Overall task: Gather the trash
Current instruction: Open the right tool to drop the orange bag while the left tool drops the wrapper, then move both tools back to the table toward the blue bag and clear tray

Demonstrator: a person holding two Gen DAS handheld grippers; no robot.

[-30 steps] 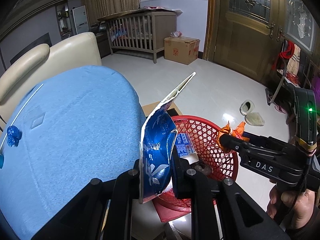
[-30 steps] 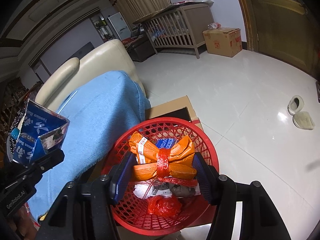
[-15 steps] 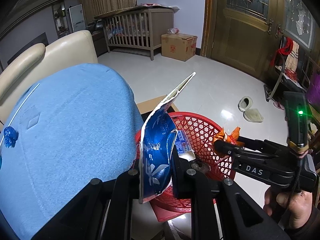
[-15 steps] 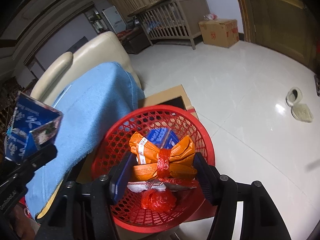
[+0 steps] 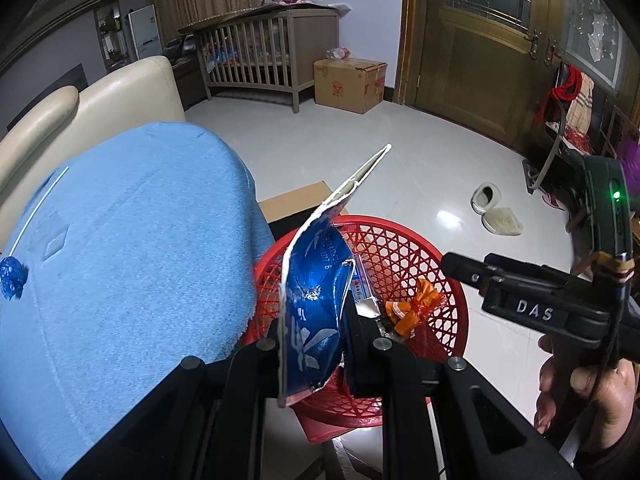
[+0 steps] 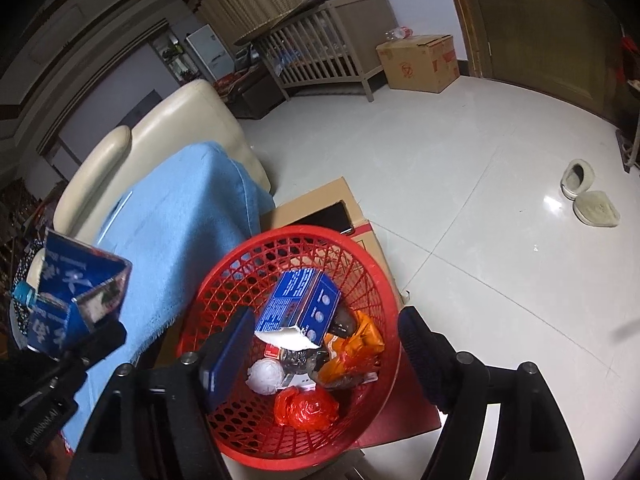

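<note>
The orange wrapper (image 6: 356, 344) lies in the red basket (image 6: 372, 268), directly below the right tongs (image 6: 324, 344); their jaws have just been opening and now stand wide with nothing between them, so that piece looks delivered. It rests among a blue box (image 6: 300, 304), a white paper ball (image 6: 266, 374) and a red bag (image 6: 306, 406). Still to go: the flattened blue carton (image 5: 316, 308), clamped tight in the left tongs (image 5: 316, 344) and held above the basket's near rim, beside the blue towel (image 5: 120, 260). Releasing it over the basket looks like the next step, and a small blue scrap (image 5: 10, 274) remains on the towel, well to the left of the left tongs
</note>
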